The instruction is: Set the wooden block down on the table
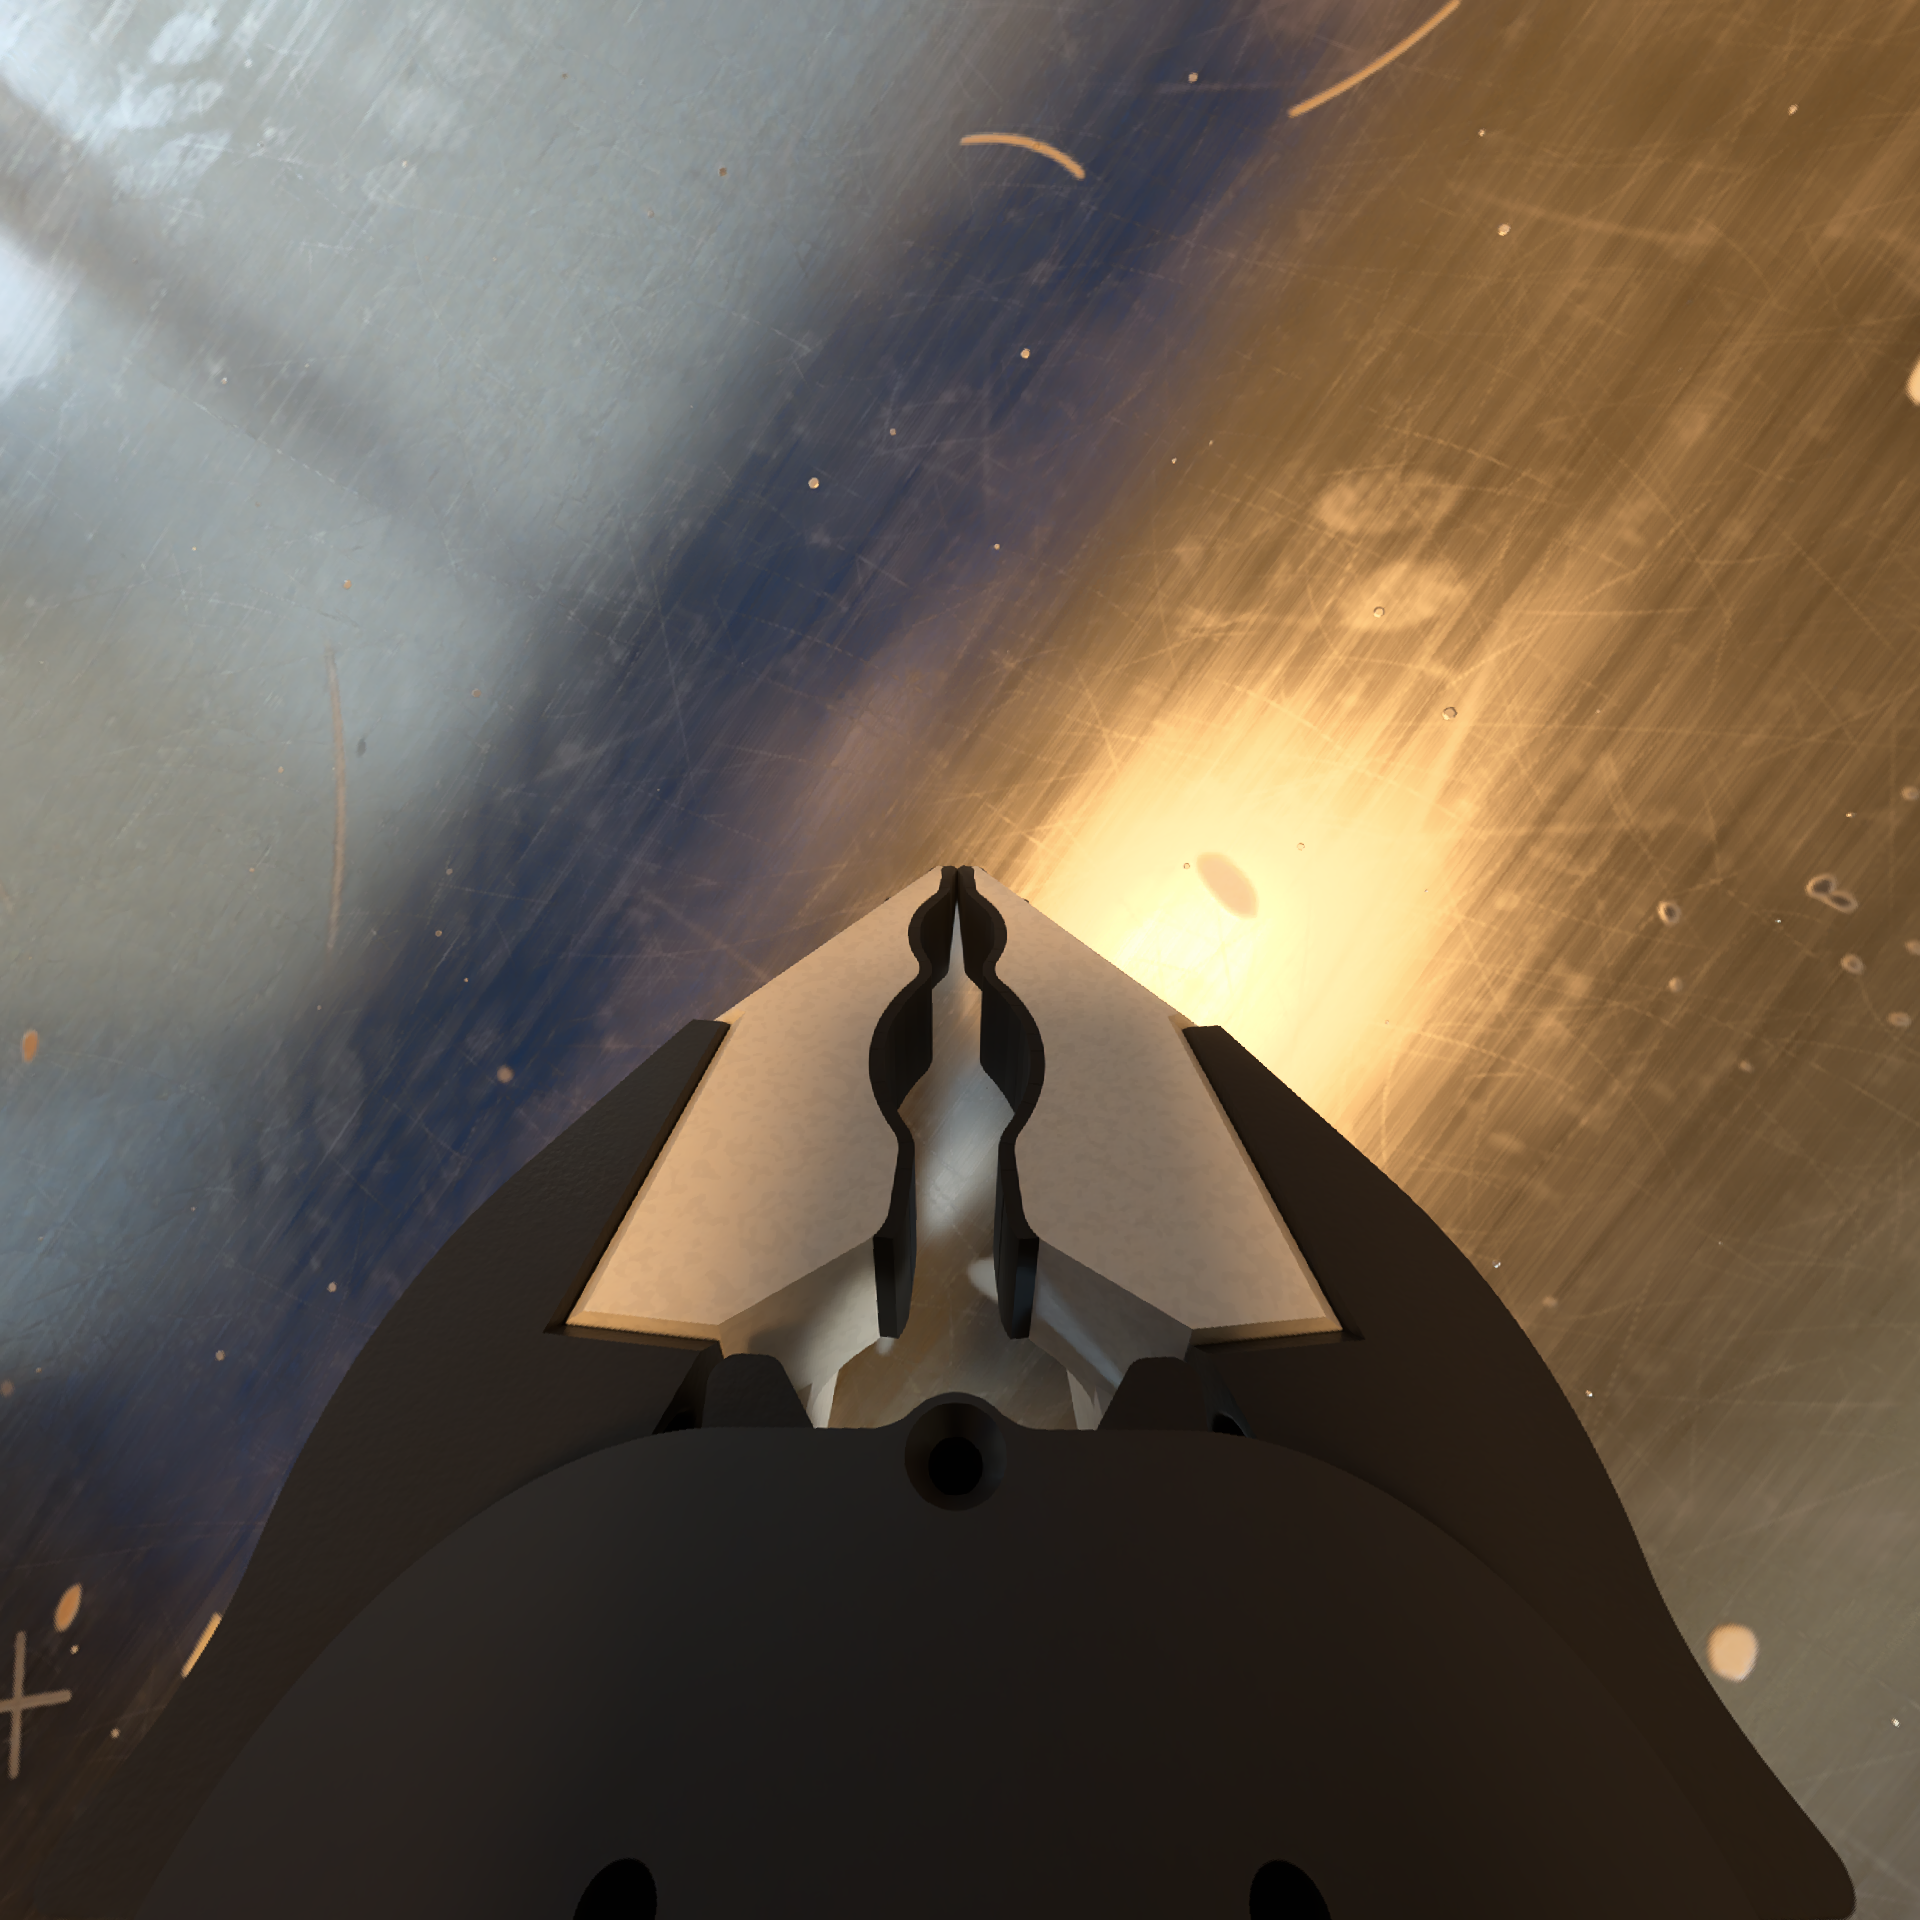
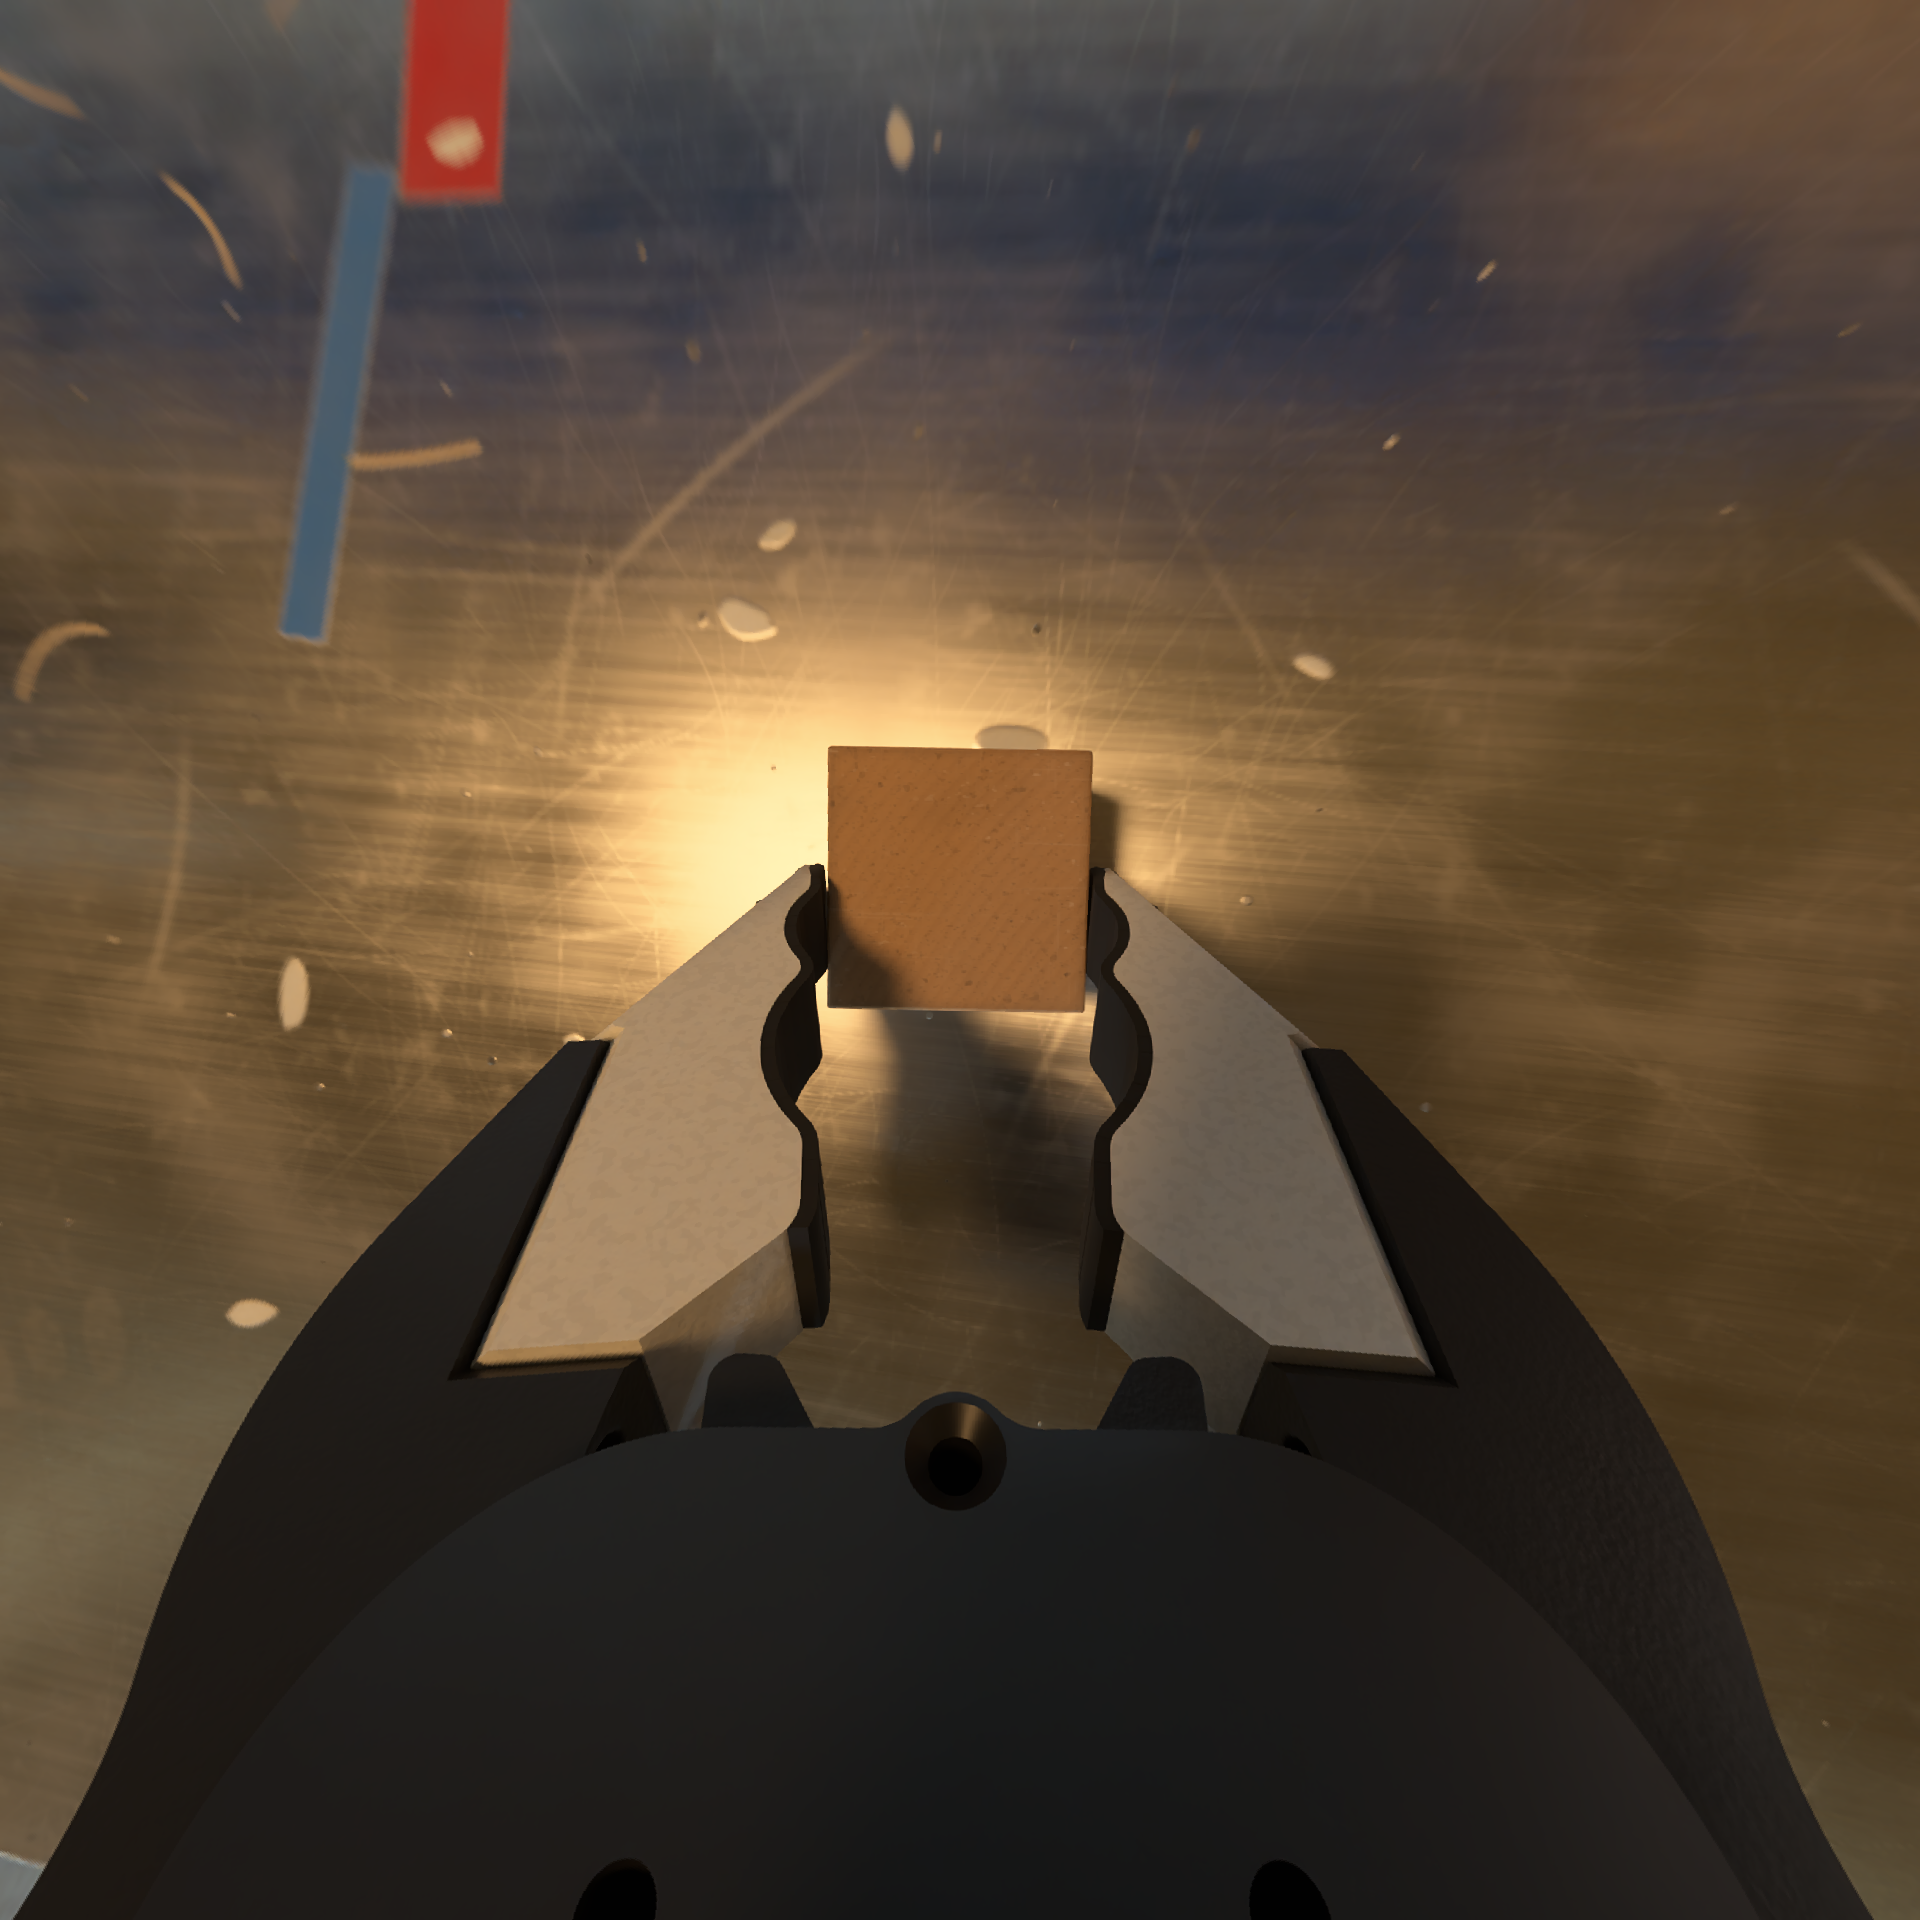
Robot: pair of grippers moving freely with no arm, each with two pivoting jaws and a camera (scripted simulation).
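Observation:
In the right wrist view a square light-brown wooden block (image 2: 958,879) sits between the tips of my right gripper (image 2: 958,883). Both fingers touch its sides, so the gripper is shut on it. A dark shadow lies on the scratched metal table (image 2: 1455,727) just below and right of the block; I cannot tell whether the block touches the table. In the left wrist view my left gripper (image 1: 956,875) is shut and empty, its tips together, pointing down at the same shiny table (image 1: 1351,520). The block does not show in that view.
A long blue strip (image 2: 338,405) and a red rectangle (image 2: 455,99) lie flat on the table at the far upper left in the right wrist view. The table surface is scratched and speckled, with a bright glare near each gripper.

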